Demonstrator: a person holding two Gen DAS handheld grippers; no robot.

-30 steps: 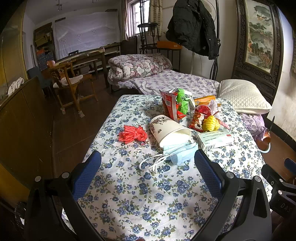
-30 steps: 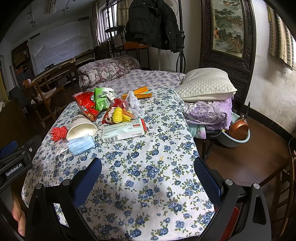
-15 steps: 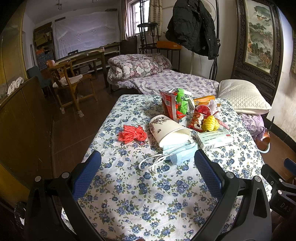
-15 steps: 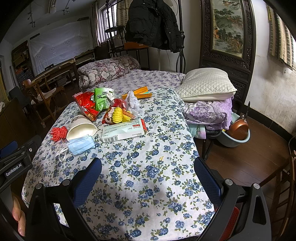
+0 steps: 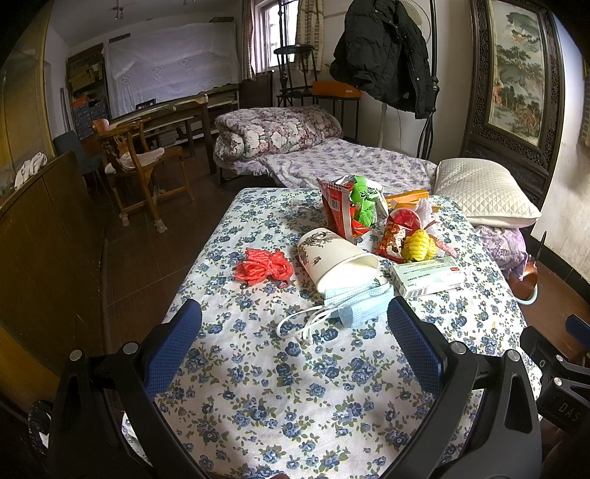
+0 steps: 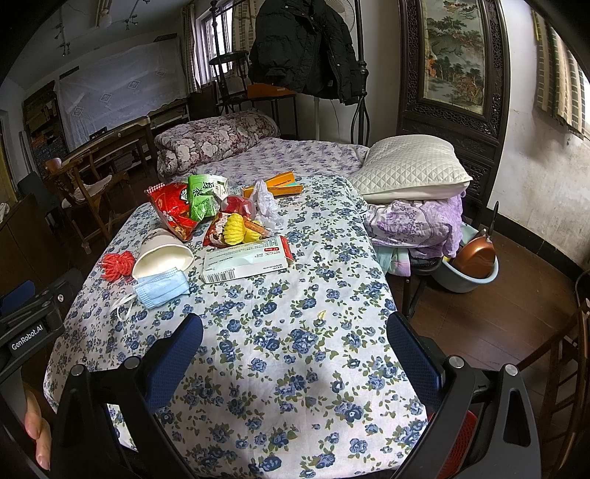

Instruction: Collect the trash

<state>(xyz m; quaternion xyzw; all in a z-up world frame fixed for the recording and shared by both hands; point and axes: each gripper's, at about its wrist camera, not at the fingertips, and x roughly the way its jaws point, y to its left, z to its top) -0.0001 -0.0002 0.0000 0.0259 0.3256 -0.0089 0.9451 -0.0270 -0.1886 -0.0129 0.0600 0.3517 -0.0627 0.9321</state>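
Trash pile [image 5: 372, 239] sits mid-surface [image 6: 295, 350], near edge bare; left tongs [image 5: 295, 342] and right tongs [image 6: 295, 353] both spread wide, holding nothing.

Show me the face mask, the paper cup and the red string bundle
face mask [image 5: 363, 304], left wrist view, blue pleated body.
paper cup [image 5: 332, 258], left wrist view, printed side wall.
red string bundle [image 6: 118, 264], right wrist view, tangle's middle.

Dark wood floor [image 6: 497, 331], floral-clothed table [image 5: 295, 368], bed [image 5: 350, 162], wooden chair [image 5: 140, 162], daylit window [image 5: 274, 33]
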